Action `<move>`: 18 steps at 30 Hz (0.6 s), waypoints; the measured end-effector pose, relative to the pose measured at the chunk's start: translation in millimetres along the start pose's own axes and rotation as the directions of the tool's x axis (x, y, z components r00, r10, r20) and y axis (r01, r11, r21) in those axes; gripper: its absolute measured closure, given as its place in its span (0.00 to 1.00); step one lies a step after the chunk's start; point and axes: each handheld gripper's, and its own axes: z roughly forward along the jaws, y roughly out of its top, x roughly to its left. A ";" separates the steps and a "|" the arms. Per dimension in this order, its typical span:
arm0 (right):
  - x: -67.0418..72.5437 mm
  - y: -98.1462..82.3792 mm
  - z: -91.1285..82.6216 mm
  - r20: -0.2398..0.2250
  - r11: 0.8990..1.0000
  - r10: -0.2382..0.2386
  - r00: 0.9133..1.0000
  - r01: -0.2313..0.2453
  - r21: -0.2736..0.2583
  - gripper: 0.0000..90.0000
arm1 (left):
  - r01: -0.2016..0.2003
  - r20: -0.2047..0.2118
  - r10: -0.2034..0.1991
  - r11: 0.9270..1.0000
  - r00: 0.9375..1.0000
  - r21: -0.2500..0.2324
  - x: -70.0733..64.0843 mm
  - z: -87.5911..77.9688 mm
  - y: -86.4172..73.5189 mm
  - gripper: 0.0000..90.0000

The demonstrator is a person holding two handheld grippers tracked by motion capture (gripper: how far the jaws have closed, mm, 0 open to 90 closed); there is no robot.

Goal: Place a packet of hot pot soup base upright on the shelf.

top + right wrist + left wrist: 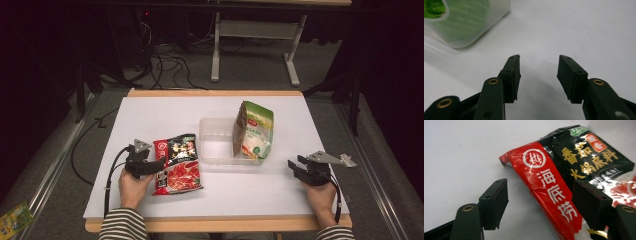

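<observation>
The left gripper (539, 202) has its jaws spread wide with the edge of the red and black sauce packet (564, 182) lying between them, one pad on the bare white table (150, 115), the other over the packet's printed face; neither pad presses on it. The packet lies flat near the front left of the table, just beside the clear plastic tub (216, 142). It looks like a soft, glossy foil pouch, crinkled and probably slippery, with a filling that would sag and shift, so I would pinch it across the flat sealed red border rather than the plump middle. A green bag (254, 131) stands tilted in the tub's right end. Well apart at the right, the right gripper (538, 75) hovers over bare table, jaws apart and empty.
</observation>
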 end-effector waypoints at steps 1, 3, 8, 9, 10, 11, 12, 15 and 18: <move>0.8 0.1 0.2 0.003 1.000 -0.010 1.000 0.010 0.003 0.60 | 0.002 -0.010 -0.002 1.000 1.000 0.010 0.3 2.5 1.1 0.34; 2.0 0.1 0.2 0.008 1.000 -0.024 1.000 0.024 0.004 0.60 | 0.011 -0.014 -0.010 1.000 1.000 0.028 1.8 6.4 2.4 0.37; 2.7 -0.4 -0.2 0.008 1.000 -0.024 1.000 0.024 -0.009 0.60 | 0.038 0.004 -0.038 0.999 0.999 0.026 3.1 7.8 2.8 0.53; 2.8 -0.4 -0.2 0.008 1.000 -0.024 1.000 0.024 -0.007 0.60 | 0.039 0.009 -0.039 0.999 0.999 0.027 2.3 7.8 2.6 0.57; 2.8 -0.3 -0.2 0.010 1.000 -0.024 1.000 0.024 -0.004 0.59 | 0.037 0.013 -0.037 0.999 0.999 0.031 1.6 7.8 2.5 0.62; 2.7 -0.3 -0.1 0.011 1.000 -0.029 1.000 0.029 -0.002 0.59 | 0.035 0.011 -0.035 0.999 0.999 0.032 0.5 7.8 2.4 0.65; 2.9 -0.3 -0.1 0.012 1.000 -0.030 0.999 0.030 -0.002 0.59 | 0.034 0.005 -0.035 0.999 0.999 0.034 -0.1 7.7 2.3 0.66; 3.4 -0.3 0.3 0.014 0.999 -0.041 0.999 0.041 -0.005 0.59 | 0.027 -0.003 -0.027 0.999 1.000 0.038 0.1 5.9 1.4 0.73; 5.0 -0.3 0.4 0.018 0.999 -0.044 0.999 0.044 0.004 0.59 | 0.037 -0.012 -0.036 0.998 0.999 0.042 -1.3 4.8 1.5 0.79</move>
